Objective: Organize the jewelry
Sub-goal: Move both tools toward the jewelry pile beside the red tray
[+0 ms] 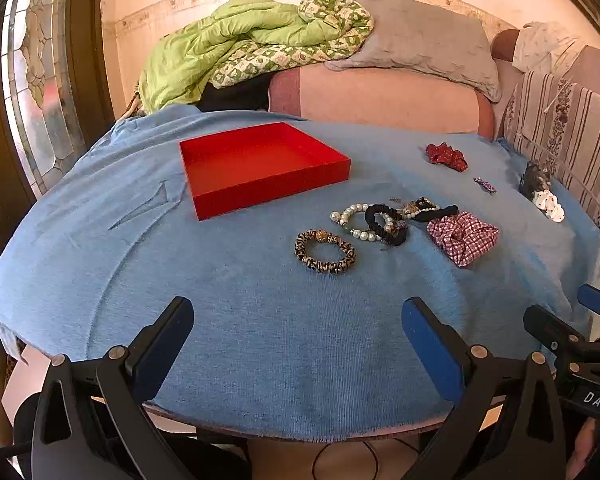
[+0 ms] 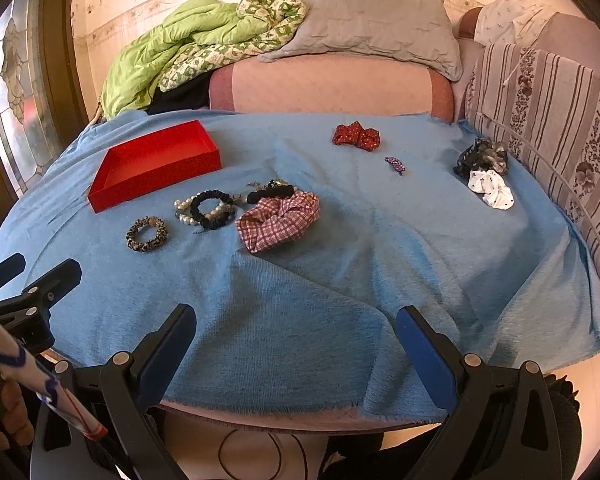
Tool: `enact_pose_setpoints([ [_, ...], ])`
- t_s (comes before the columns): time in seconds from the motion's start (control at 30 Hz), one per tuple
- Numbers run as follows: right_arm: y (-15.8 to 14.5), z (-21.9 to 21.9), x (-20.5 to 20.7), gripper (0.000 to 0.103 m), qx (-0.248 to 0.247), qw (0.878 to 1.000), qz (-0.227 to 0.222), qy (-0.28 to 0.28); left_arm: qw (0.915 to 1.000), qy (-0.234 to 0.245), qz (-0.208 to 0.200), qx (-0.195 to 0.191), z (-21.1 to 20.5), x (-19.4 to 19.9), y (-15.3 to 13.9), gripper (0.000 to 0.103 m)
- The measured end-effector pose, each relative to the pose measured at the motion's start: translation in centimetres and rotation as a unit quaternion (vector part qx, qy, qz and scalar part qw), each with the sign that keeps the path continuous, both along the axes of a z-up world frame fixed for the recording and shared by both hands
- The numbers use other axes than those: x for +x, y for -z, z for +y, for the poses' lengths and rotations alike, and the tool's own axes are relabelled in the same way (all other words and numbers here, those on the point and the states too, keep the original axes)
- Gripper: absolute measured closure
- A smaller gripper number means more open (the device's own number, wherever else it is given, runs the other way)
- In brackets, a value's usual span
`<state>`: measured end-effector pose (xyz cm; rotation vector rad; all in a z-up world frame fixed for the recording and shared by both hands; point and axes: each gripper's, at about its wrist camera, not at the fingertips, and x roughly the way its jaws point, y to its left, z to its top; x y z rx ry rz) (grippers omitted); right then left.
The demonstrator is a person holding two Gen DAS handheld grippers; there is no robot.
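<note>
- covering the whole table, a blue cloth (image 1: 260, 320) lies rumpled, with a long fold running across its near right part in the right wrist view.
- a red tray (image 1: 260, 168) sits on the cloth's far left part, shallow, nothing in it, well apart from both tongs.
- the left gripper (image 1: 298, 344) hangs over the near edge of the cloth, its two blue-padded fingers spread wide with nothing between them.
- the right gripper (image 2: 296, 344) is at the near edge too, to the right of the left one, fingers likewise wide apart and bare.
- a pink checked scrunchie (image 2: 278, 220) lies mid-cloth, ahead of the right gripper and apart from it.
- a black scrunchie (image 1: 384, 220) rests on top of a pearl bracelet (image 1: 350, 220), just left of the checked one.
- a leopard-print bracelet (image 1: 325, 251) lies nearest the left gripper, ahead of it and untouched, between the tray and the tongs.
- farther off: a red dotted scrunchie (image 2: 356, 136), then a dark one (image 2: 480, 156) touching a white one (image 2: 492, 188) at the right edge.
- a small purple clip (image 2: 395, 164) lies alone between them.
</note>
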<state>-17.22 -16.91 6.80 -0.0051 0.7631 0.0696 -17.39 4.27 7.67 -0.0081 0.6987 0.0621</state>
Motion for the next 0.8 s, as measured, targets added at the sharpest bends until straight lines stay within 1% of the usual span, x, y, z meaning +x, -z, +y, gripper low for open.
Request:
enact_pose_setpoints([
  [0.2,0.3,-0.1,0.4,0.001,0.004,1.000,0.011,0.001,1.0000,0.000,0.008,0.000,0.0,0.5,0.6,0.000],
  [0.3,0.5,-0.1,0.7,0.001,-0.001,1.000,0.005,0.002,0.9999,0.000,0.013,-0.003,0.1,0.8,0.8,0.000],
  [0.4,0.5,-0.4,1.2,0.004,0.012,1.000,0.011,0.003,0.9999,0.001,0.015,-0.008,0.5,1.2,0.8,0.000],
  [0.6,-0.1,-2.1,3.2,0.009,0.061,0.998,0.018,0.013,0.9988,0.000,0.031,-0.039,2.7,3.4,0.8,0.000],
  [0.67,-0.2,-2.5,4.2,0.010,0.079,0.996,0.024,0.015,0.9980,0.013,0.036,-0.051,3.3,4.6,0.6,0.000],
  [0.73,-0.2,-3.0,5.4,0.012,0.103,0.994,0.033,0.016,0.9975,0.023,0.040,-0.053,3.4,5.5,0.7,0.000],
  [0.8,-0.1,-3.1,6.3,0.013,0.116,0.992,0.040,0.015,0.9957,0.033,0.057,-0.064,3.7,7.1,1.1,0.000],
])
